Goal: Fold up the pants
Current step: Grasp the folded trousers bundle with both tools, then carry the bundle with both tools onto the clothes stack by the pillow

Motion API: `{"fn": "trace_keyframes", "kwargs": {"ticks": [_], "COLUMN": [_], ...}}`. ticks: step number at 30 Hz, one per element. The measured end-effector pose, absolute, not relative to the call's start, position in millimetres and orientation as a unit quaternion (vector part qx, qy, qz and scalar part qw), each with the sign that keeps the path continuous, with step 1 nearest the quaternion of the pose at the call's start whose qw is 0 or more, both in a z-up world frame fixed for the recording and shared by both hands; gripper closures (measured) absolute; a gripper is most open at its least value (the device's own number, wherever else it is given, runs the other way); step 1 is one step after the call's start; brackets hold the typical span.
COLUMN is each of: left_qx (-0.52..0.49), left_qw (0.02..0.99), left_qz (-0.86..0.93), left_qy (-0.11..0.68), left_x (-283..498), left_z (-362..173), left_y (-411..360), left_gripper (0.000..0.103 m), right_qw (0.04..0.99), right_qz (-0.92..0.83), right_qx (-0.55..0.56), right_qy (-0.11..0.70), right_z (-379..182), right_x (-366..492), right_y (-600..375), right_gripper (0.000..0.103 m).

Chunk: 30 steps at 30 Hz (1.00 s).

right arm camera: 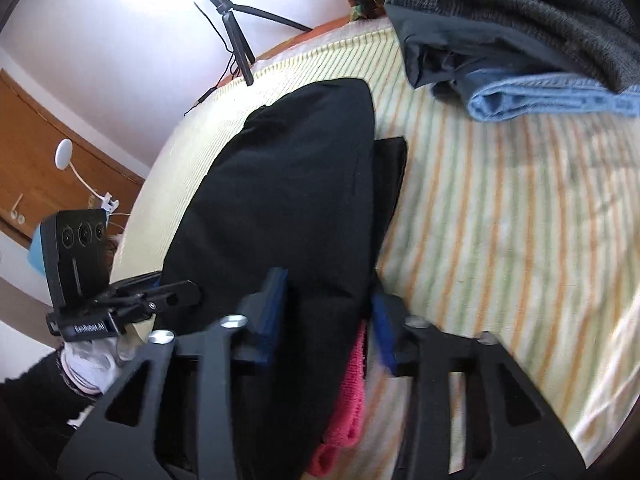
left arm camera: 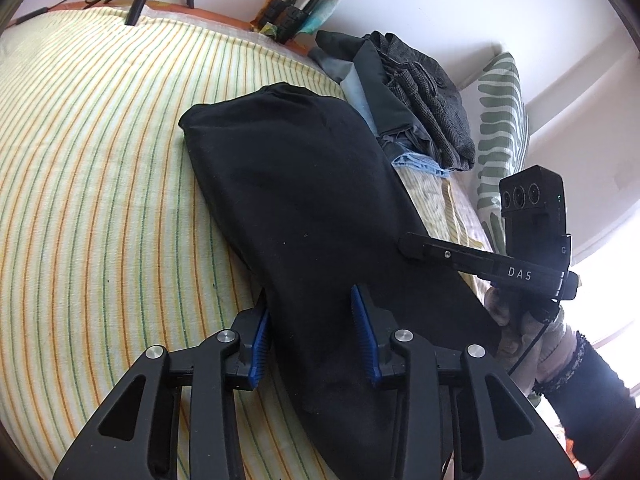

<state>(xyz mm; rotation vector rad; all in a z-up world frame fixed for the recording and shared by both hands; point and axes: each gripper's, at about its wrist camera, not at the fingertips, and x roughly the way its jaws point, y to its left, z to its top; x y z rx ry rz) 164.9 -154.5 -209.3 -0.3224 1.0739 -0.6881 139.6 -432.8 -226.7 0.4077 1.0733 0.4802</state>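
Note:
The black pants (left arm camera: 288,184) lie as a long folded bundle on the striped bed sheet (left arm camera: 100,160). My left gripper (left arm camera: 310,298) straddles their near end, and the black cloth fills the gap between its blue pads. In the right wrist view, my right gripper (right arm camera: 328,286) holds the other side of the same pants (right arm camera: 288,184), with cloth packed between its pads. Each gripper shows in the other's view: the right gripper (left arm camera: 440,256) at the pants' right edge, the left gripper (right arm camera: 176,292) at their left edge. A pink cloth (right arm camera: 352,392) shows under the pants by my right gripper.
A pile of dark, grey and blue clothes (left arm camera: 420,92) sits at the far right of the bed, close to the pants' far end. A green-patterned pillow (left arm camera: 500,120) leans by the wall. A tripod (right arm camera: 236,36) with a ring light stands beyond the bed's far edge.

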Motion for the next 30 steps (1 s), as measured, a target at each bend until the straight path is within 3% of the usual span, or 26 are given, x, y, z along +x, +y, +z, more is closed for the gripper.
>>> {"fn": "trace_keyframes", "kwargs": {"ticks": [2,6,8,30], "left_qx": [-0.147,-0.127,-0.117,-0.062], "left_qw": [0.795,0.809,0.815,0.850], "left_qz": [-0.318,-0.322,-0.327,-0.356], "left_qy": [0.495,0.476,0.463,0.383], "left_x": [163,158,155,139], "left_z": [-208,-194,-186,-123], "left_y": [-154,-157,-158,-181], "left_gripper": [0.073,0.085,0.090,0.092], "right_qw": [0.819,0.839,0.846,0.895], "right_qz": [0.225,0.225,0.218,0.199], "right_qx": [0.188,0.163,0.141,0.094], "right_qy": [0.494,0.469,0.465,0.388], "right_z": [-222,-201,-194,-122], "right_x": [138,128,124,90], "right_y": [-428,-417,-412,-419], "right_gripper": [0.081,0.089,0.090,0.091]}}
